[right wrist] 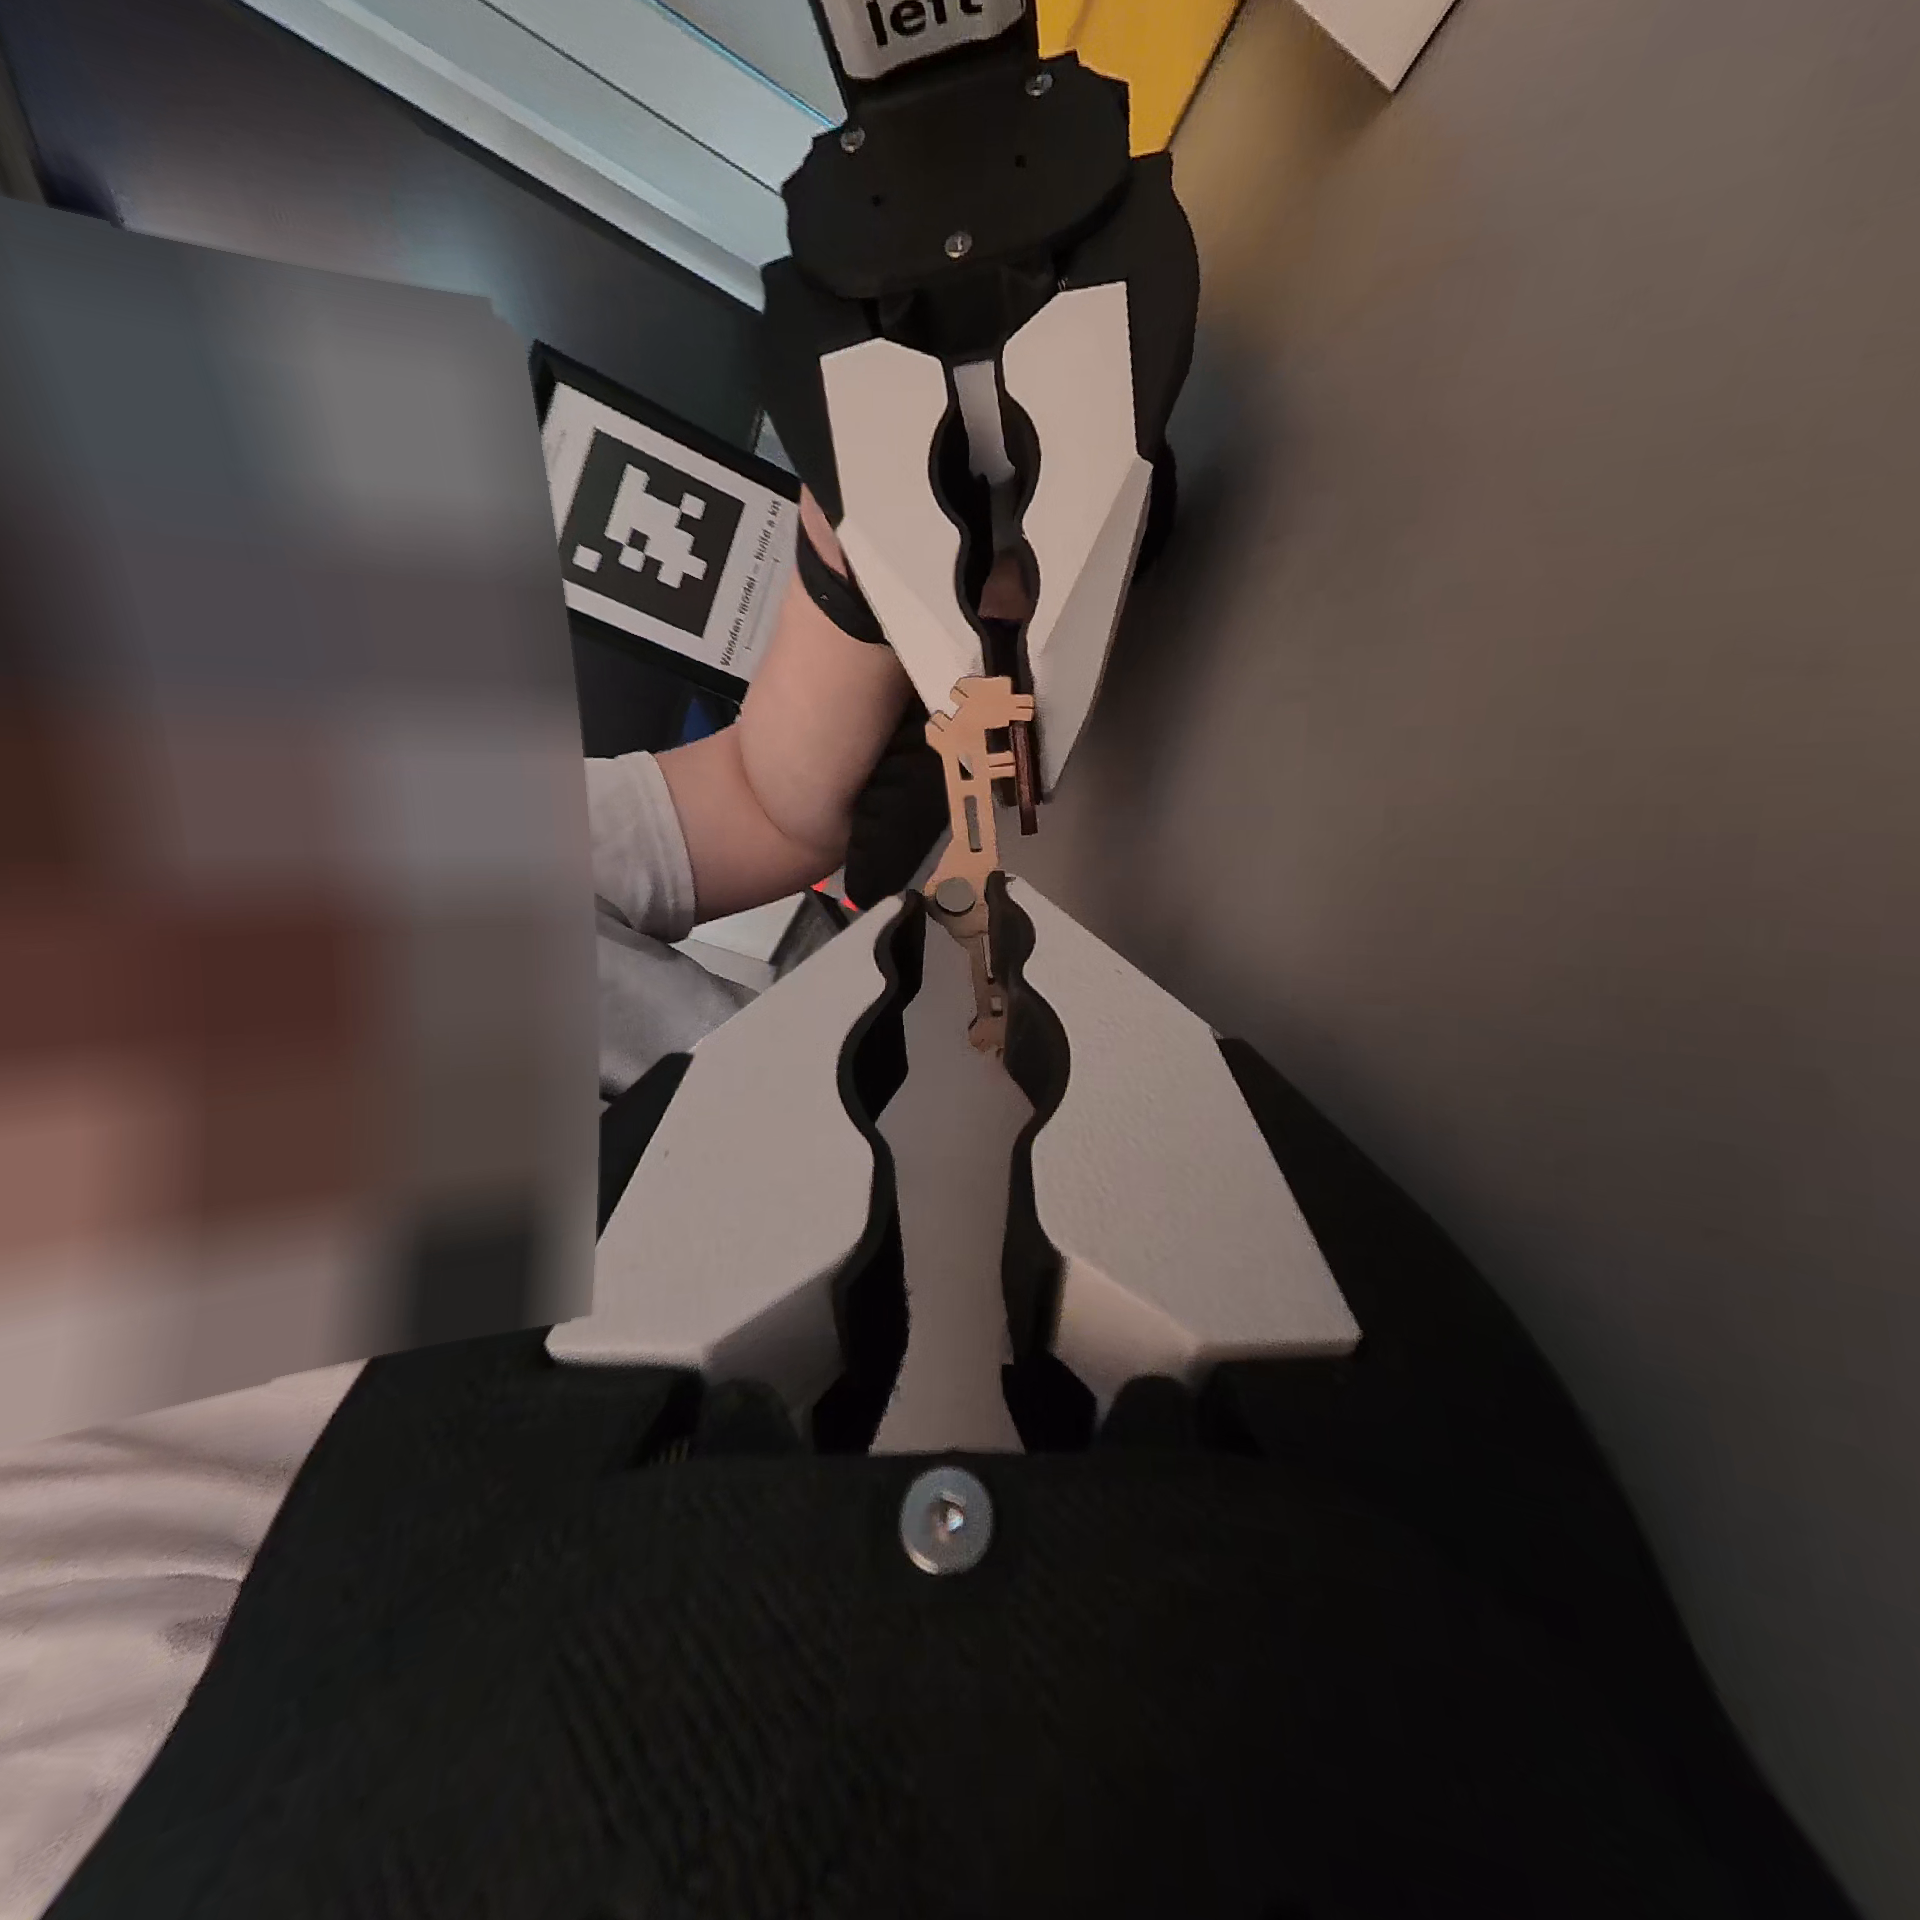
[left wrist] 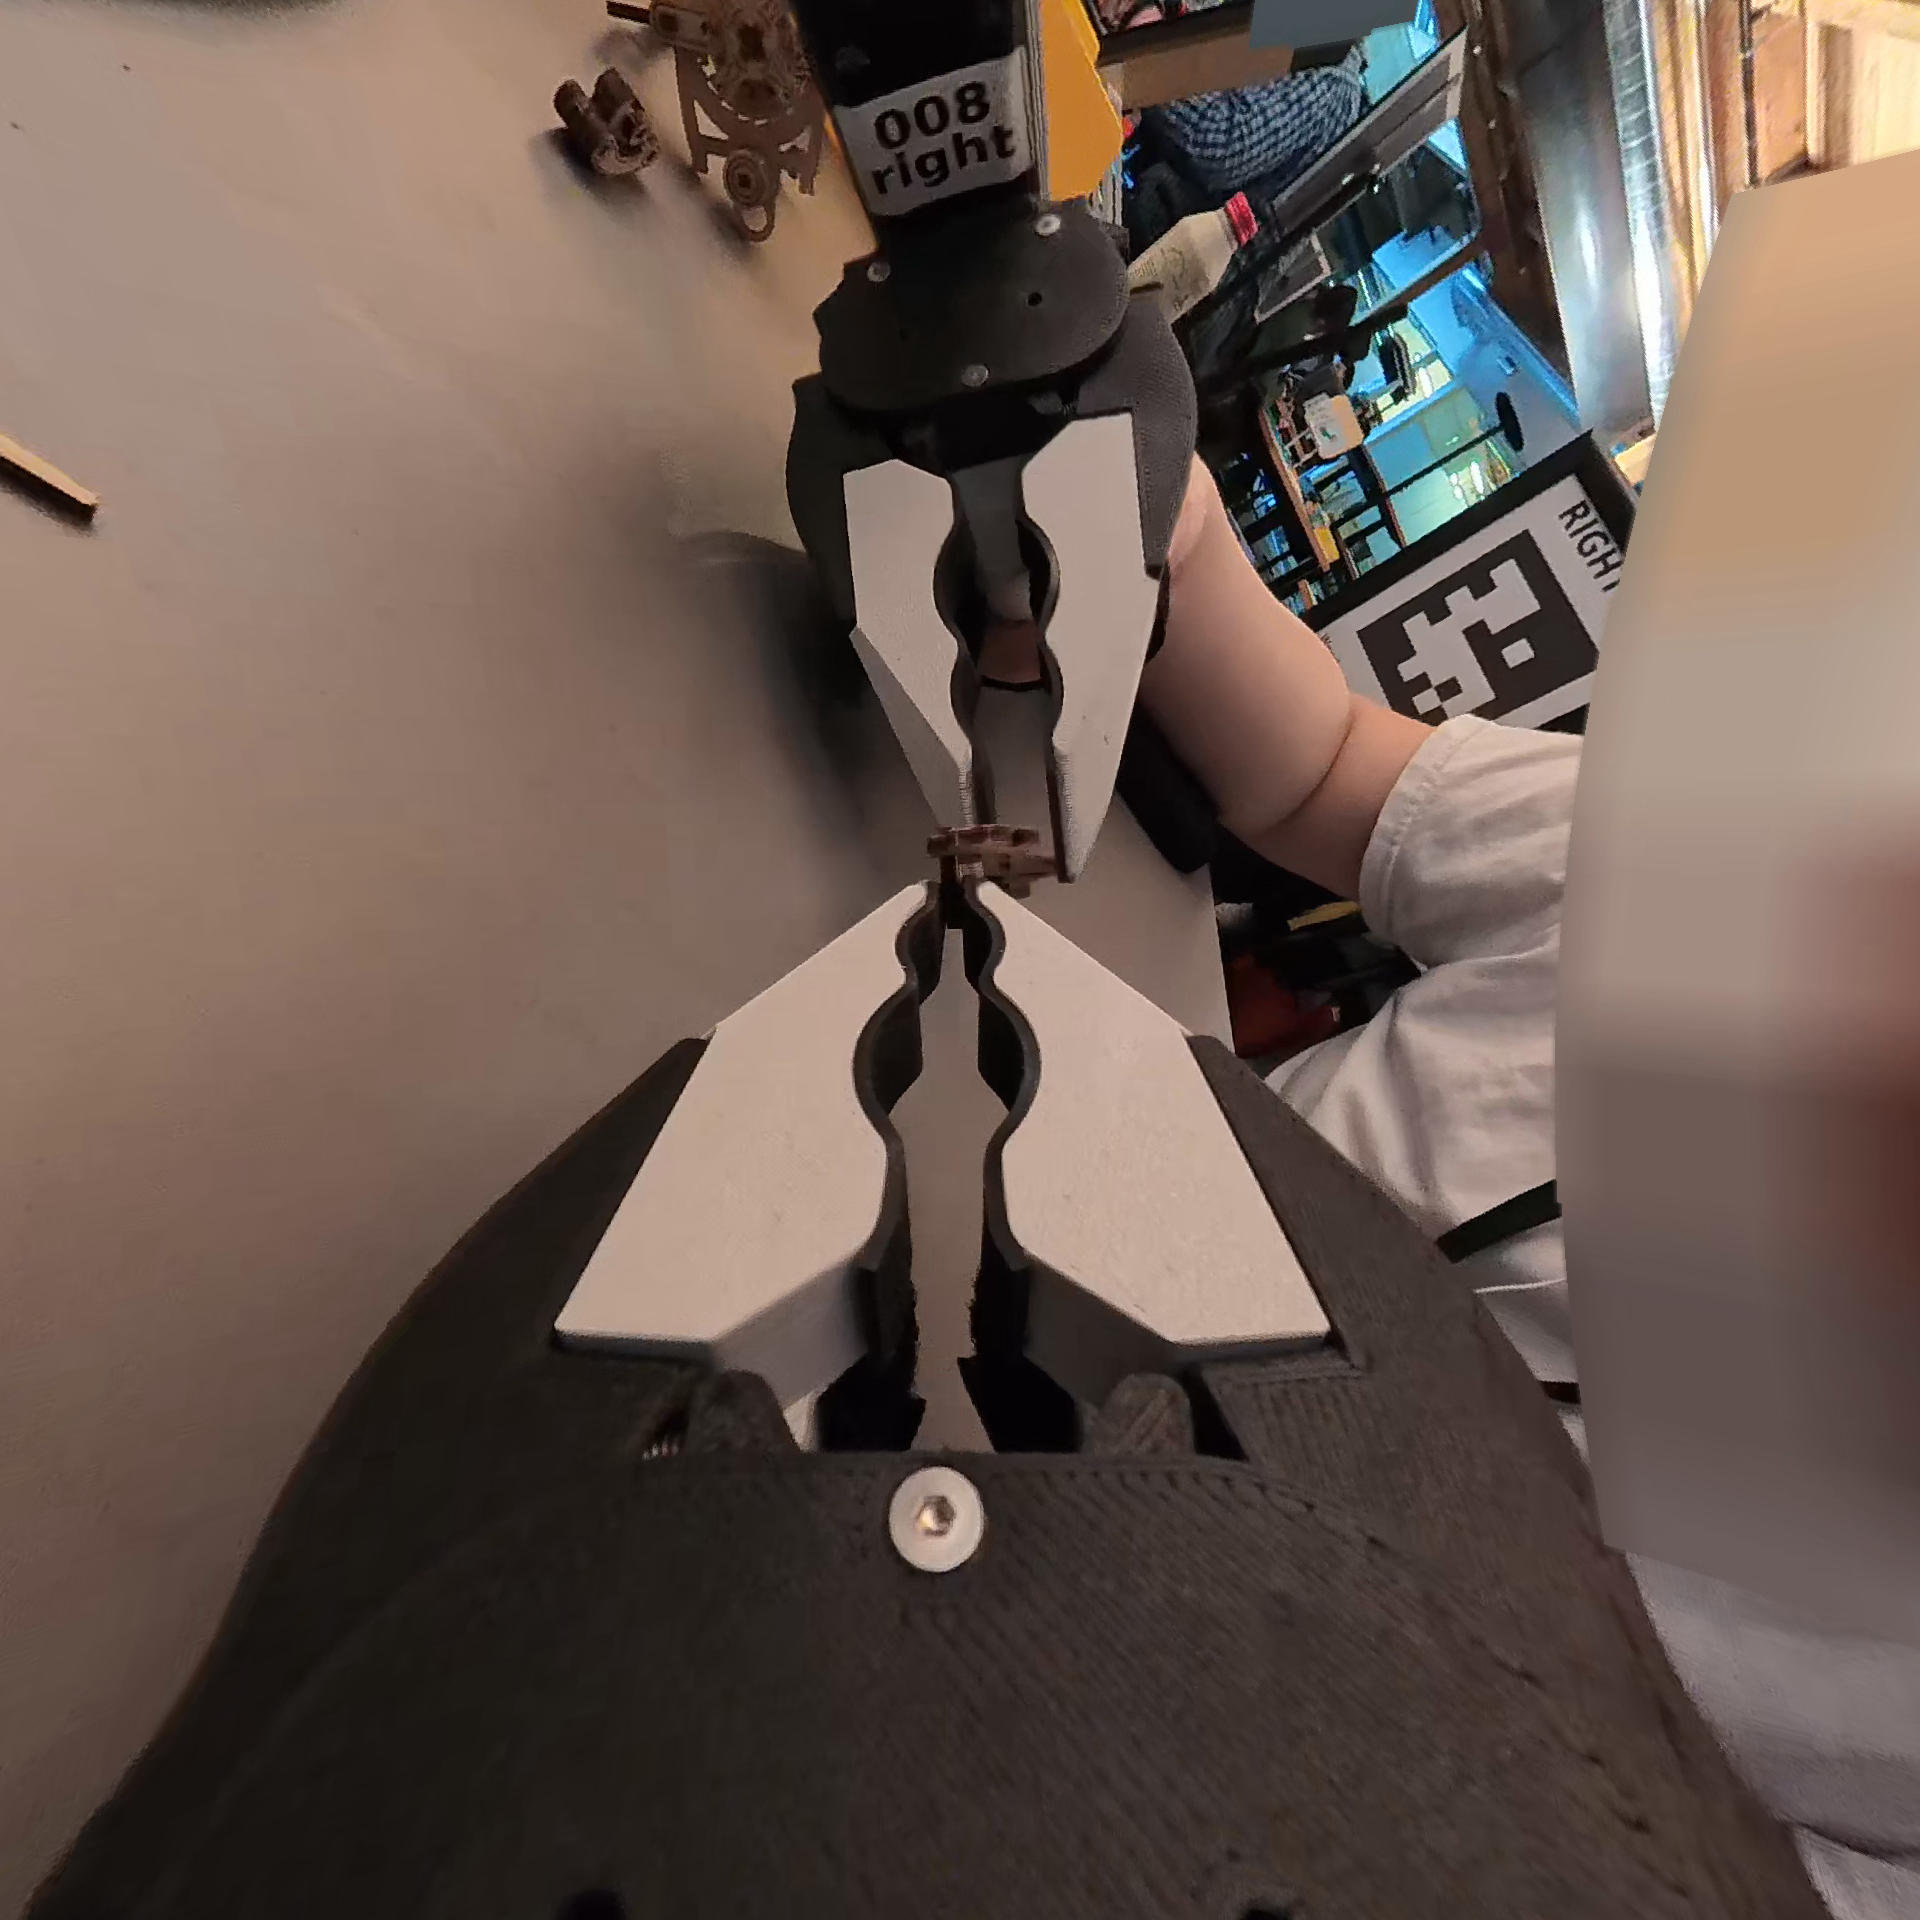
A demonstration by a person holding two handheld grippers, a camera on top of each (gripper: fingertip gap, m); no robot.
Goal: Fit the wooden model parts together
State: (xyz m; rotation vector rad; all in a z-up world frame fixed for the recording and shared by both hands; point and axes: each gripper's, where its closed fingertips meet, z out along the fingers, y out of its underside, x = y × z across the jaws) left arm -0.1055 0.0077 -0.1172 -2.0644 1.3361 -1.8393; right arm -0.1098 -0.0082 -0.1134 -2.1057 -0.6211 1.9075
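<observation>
My right gripper [right wrist: 961, 906] is shut on the lower end of a light flat wooden strip [right wrist: 971, 800] that has a round pin and slots. My left gripper [left wrist: 956, 896] is shut on a small dark wooden piece [right wrist: 1024, 781], seen edge-on. This piece sits against the strip's notched upper end. The two grippers point tip to tip above the pale table [left wrist: 312, 727]. In the left wrist view the right gripper [left wrist: 1023, 831] comes down from the top, and the joined parts [left wrist: 982, 850] show end-on between the two sets of tips. In the right wrist view the left gripper [right wrist: 1013, 727] comes down from the top.
A partly built wooden gear model [left wrist: 748, 104] and a small wooden part [left wrist: 608, 125] lie far off on the table. A wooden stick [left wrist: 47, 483] lies at the left edge. A black-and-white marker board [left wrist: 1475, 623] stands beyond the table's edge. The person's forearm [left wrist: 1278, 748] is at the right. Only a small space, under 4 cm, lies between the two pairs of fingers.
</observation>
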